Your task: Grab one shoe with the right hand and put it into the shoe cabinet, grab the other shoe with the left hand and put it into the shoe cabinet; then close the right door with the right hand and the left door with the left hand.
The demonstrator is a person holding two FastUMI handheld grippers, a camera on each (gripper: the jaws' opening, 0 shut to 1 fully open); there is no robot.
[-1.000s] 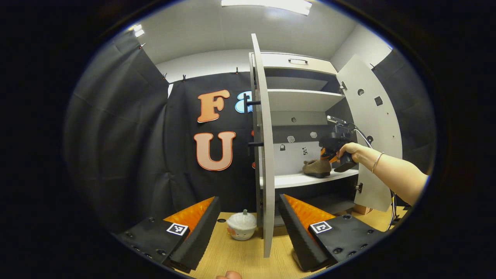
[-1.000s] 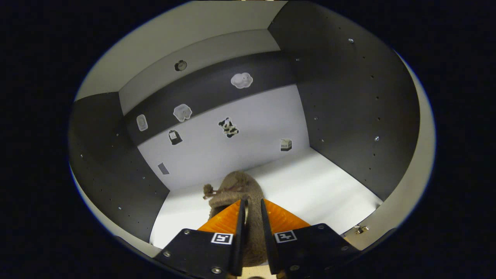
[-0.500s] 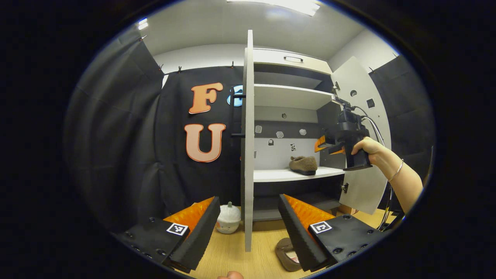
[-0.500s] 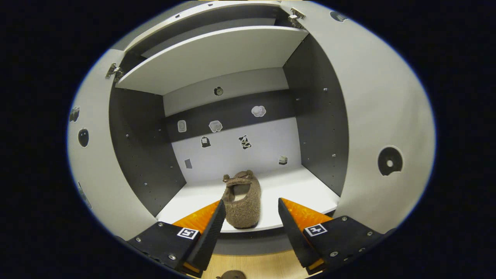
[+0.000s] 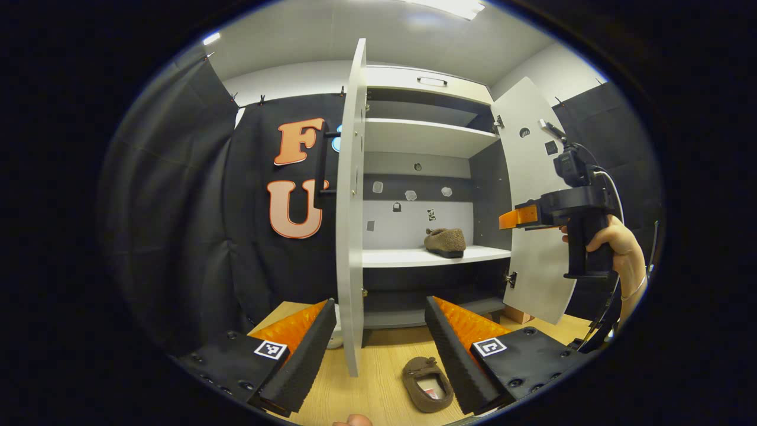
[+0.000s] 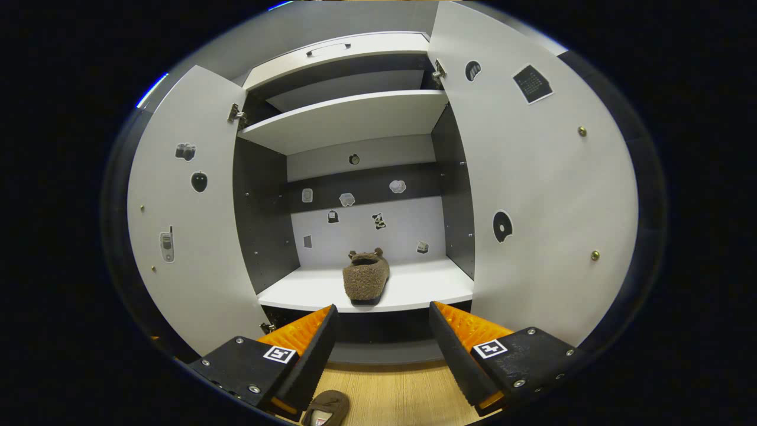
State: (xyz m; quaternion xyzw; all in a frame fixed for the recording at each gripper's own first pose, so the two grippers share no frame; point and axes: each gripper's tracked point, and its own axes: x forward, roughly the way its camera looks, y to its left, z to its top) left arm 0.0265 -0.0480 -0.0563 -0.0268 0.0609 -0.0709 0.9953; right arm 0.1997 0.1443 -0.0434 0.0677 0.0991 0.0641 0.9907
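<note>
A staged recording booth got up as a bit of a home. Black cloth (image 5: 177, 236) hangs pinned as walls to the left of the left tool's view, under a plain white ceiling with a strip light (image 5: 449, 7). Ahead of both tools stands a shoe cabinet (image 6: 355, 118) with doors swung open, small stickers (image 6: 378, 220) dotted on its back panel and doors. It sits on a pale wood-look floor (image 5: 384, 367).

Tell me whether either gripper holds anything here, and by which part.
Nothing is held. Both the left gripper and right gripper are open; one shoe sits on the shelf, the other shoe on the floor.
</note>
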